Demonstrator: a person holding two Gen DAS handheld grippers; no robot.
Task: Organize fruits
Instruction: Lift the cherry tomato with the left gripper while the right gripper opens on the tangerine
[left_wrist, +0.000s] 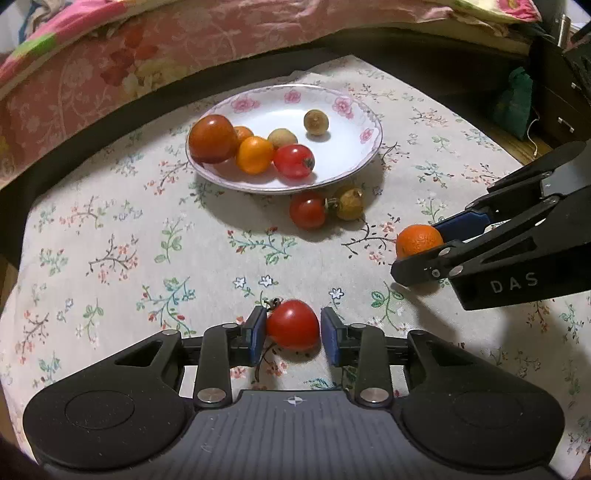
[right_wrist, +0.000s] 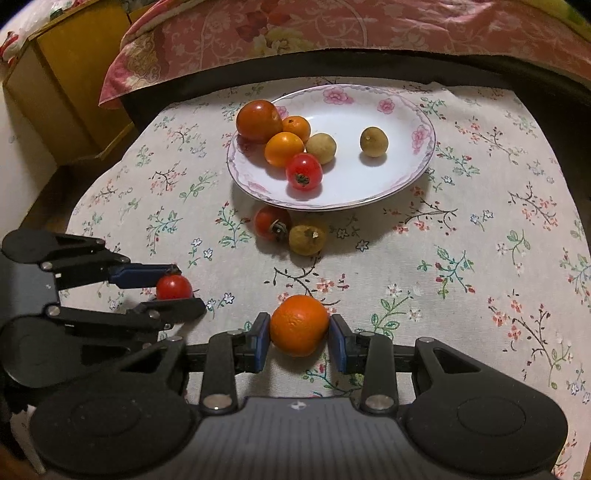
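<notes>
L gripper (left_wrist: 293, 329) grips a small red tomato (left_wrist: 293, 325) btwn its blue pads, low over the floral cloth (left_wrist: 110, 240). R gripper (right_wrist: 299, 332) is clamped on an orange (right_wrist: 299, 325), just beside it. Plate (right_wrist: 406, 177) w/ six fruits sits farther back; another tomato (right_wrist: 271, 222) & a brownish fruit (right_wrist: 307, 239) lie touching at its near rim.

A floral cloth (right_wrist: 461, 258) covers the tabletop. Behind it lies a pink floral bedspread (right_wrist: 295, 33). A yellow wooden cabinet (right_wrist: 70, 92) stands at left.
</notes>
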